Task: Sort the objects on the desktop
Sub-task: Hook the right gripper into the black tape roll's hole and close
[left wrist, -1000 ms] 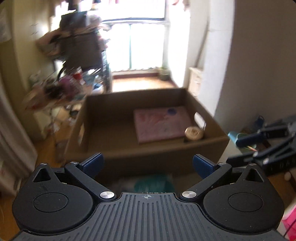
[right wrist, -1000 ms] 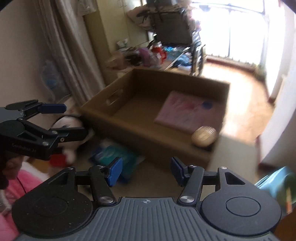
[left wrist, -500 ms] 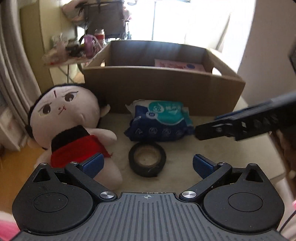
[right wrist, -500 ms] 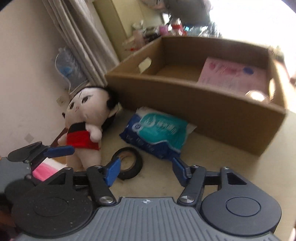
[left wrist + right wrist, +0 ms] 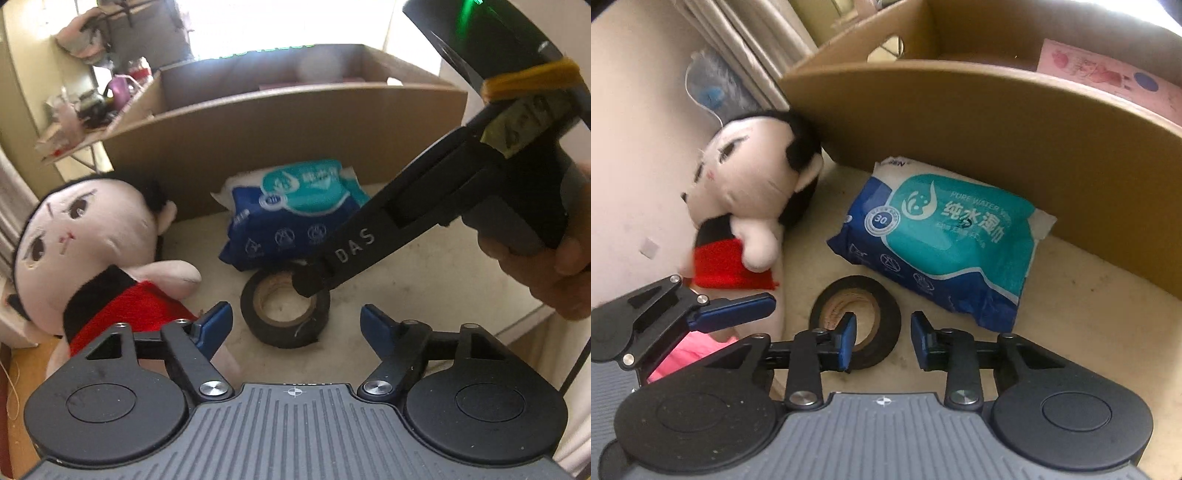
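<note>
A black tape roll [image 5: 891,325] lies flat on the beige table, in front of a blue and teal wet wipes pack [image 5: 942,251]. My right gripper [image 5: 882,339] straddles the roll's right wall, one finger in the hole and one outside. Its jaws are closing and the pads stand a little off the wall. In the left wrist view the same roll [image 5: 284,332] lies just ahead of my left gripper [image 5: 297,325], whose jaws are closing with nothing pressed between them. A right gripper finger [image 5: 314,280] dips into the roll from the right.
A plush doll [image 5: 85,243] with a red top lies to the left of the roll. Behind the wipes stands a large cardboard box [image 5: 997,122] holding a pink book [image 5: 1108,74]. A hand [image 5: 557,280] holds the right gripper. Pink cloth [image 5: 687,350] lies near the left gripper.
Both grippers came down from facing the box to the table. Both pairs of jaws have narrowed. The right gripper moved in over the tape roll and now straddles its wall.
</note>
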`<state>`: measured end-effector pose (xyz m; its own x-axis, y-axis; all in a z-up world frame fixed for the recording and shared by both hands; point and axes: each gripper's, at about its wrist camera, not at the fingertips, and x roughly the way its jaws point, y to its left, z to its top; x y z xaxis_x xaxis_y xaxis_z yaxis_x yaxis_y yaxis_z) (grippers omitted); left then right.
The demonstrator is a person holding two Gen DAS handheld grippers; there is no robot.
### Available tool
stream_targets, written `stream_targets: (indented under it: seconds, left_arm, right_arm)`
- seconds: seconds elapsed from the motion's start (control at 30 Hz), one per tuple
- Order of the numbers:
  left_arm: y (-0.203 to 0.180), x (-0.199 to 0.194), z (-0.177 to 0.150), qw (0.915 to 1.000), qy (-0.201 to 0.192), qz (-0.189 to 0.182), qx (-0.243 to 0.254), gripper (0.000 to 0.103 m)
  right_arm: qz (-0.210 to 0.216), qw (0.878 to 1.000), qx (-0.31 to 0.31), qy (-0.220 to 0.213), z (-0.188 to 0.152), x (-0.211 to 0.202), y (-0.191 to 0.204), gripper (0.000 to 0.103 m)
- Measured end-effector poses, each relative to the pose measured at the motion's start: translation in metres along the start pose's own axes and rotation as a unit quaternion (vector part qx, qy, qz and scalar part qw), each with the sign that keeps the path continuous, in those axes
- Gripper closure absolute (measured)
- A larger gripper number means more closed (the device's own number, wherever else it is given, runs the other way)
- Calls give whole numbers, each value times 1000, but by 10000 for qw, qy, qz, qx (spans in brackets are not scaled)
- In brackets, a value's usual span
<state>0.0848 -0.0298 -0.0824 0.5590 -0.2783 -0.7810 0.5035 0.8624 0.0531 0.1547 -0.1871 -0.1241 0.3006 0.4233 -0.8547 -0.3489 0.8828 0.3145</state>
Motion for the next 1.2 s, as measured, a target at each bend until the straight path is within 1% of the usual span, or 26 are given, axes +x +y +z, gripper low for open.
stream_targets:
  seconds: [0.07,0.13,0.17,0.37,0.47,0.57,0.63,0.73,0.8,0.87,0.9,0.93,1.0,1.07,1.1,1.2]
  left_arm:
    - [2,4,0,9999,83,-64,51,30]
    - [5,7,-1,9998,148,-129,86,34]
    - [6,7,-1,9997,173,-154,104,35]
    - [5,8,-3,9992,281,-278,95,36]
    - [-1,6,-5,9990,268,-330,156,36]
    - [-7,1,-3,9986,254,-319,339,36]
    - [-9,-6,2,9979,232,-249,550,36]
    - [-7,-26,8,9945,218,-85,1025,35]
    - [-6,-39,7,9895,263,178,1413,35]
    - [-7,-45,2,9825,393,544,1737,34]
    - [-9,-46,-2,9790,446,717,1854,34]
    - [-12,-47,-6,9774,468,814,1893,34]
    - [-21,-48,-15,9801,396,784,1780,32]
    - [-29,-51,-22,9855,195,660,1553,29]
    - [-35,-50,-24,9863,84,662,1507,27]
    - [-53,-42,-25,9843,-248,864,1518,24]
  right_arm:
    - [-54,9999,-66,99,0,5,2,75]
    - [-84,9998,-167,104,0,7,5,77]
    - [-110,9996,-225,120,-1,7,7,79]
    - [-251,9988,-343,231,-9,1,7,81]
    - [-329,9989,-249,234,-18,-6,-1,81]
    - [-413,9990,-68,184,-29,-16,-13,81]
    - [-454,9989,61,129,-36,-23,-22,81]
    - [-445,9989,153,19,-47,-30,-31,81]
    - [-411,9990,163,-62,-49,-31,-31,81]
    - [-410,9990,152,-131,-51,-32,-31,81]
    - [-409,9989,156,-145,-42,-31,-34,81]
    - [-405,9989,156,-163,-40,-30,-34,81]
    - [-386,9990,155,-184,-40,-29,-34,81]
    - [-359,9991,142,-189,-40,-27,-35,81]
    - [-351,9991,130,-188,-39,-27,-35,81]
    - [-331,9992,106,-171,-39,-26,-35,81]
